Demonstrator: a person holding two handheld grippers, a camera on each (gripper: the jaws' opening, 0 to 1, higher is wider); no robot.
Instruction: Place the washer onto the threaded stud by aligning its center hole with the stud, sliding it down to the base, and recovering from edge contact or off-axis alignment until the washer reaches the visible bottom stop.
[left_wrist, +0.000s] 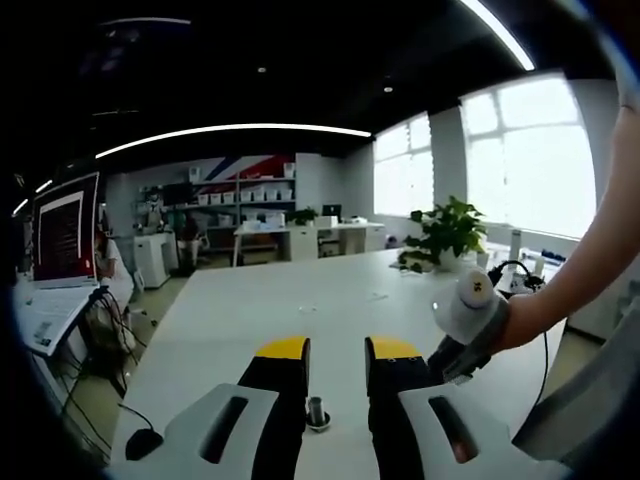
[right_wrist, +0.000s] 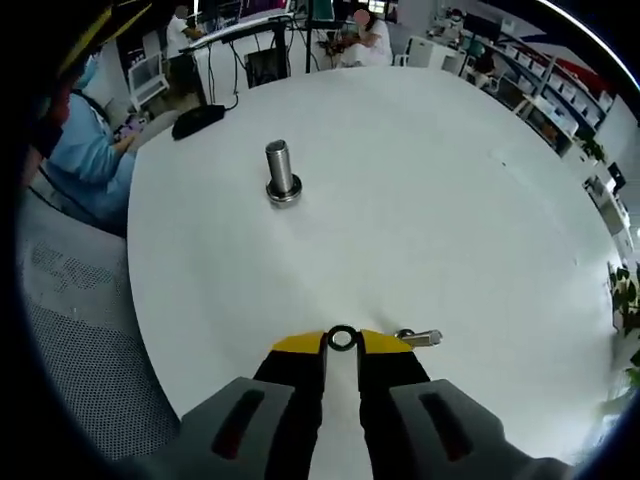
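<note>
The threaded stud (right_wrist: 282, 172) stands upright on the white table (right_wrist: 430, 200), a metal cylinder on a wider round base. It is well ahead and a little left of my right gripper (right_wrist: 342, 342), which is shut on the small dark washer (right_wrist: 342, 338); the ring sticks up between the yellow tips. In the left gripper view the stud (left_wrist: 317, 411) shows low down in the gap of my left gripper (left_wrist: 337, 350), which is open with nothing held. The right gripper's body (left_wrist: 470, 315) comes in from the right, held by a person's arm.
A small metal part (right_wrist: 420, 338) lies on the table just right of the right gripper's tips. A black mouse (right_wrist: 198, 120) sits at the far table edge. A potted plant (left_wrist: 447, 232) stands near the windows. People sit at desks (right_wrist: 85, 140) beyond the table.
</note>
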